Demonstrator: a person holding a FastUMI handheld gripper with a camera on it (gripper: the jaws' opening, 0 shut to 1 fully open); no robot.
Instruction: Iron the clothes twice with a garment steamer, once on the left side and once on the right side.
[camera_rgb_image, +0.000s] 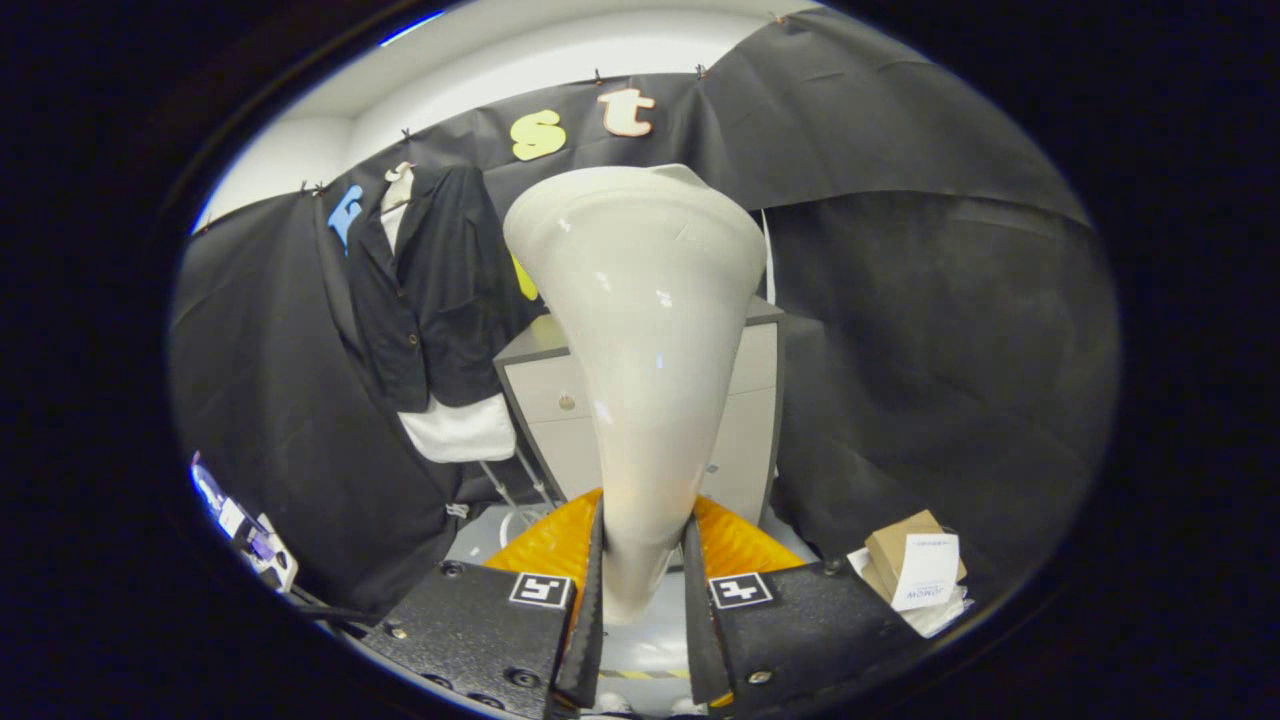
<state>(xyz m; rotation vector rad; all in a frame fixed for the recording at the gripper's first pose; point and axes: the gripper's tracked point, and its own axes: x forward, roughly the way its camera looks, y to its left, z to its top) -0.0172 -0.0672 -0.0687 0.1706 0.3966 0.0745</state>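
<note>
Between the fingers: your tongs (640, 600) are closed onto the narrow handle end of the white garment steamer (640, 330), both fingers pressing its sides; the wide head flares up and away ahead of you.
Clothes: the dark jacket (425, 290) hangs on the booth wall, beyond the steamer and off to its left, with a white shirt hem (460, 428) showing under it. The steamer head is well apart from the cloth.
Step in hand: by my reading, you are carrying the steamer toward the jacket, and neither pass has begun.
Doing it well: swing left until the head faces the jacket's front, bring it close to the fabric at the shoulder, then draw it straight down one side in a single slow stroke. Keep the grip firm; the tapered handle could slip or twist between the fingers.
Pose: you hold the tongs roughly level, pointing forward, with the steamer rising upright from them.
Surroundings: a grey drawer cabinet (745, 400) stands directly behind the steamer, and small cardboard boxes (915, 565) lie to the right of the fingers.
</note>
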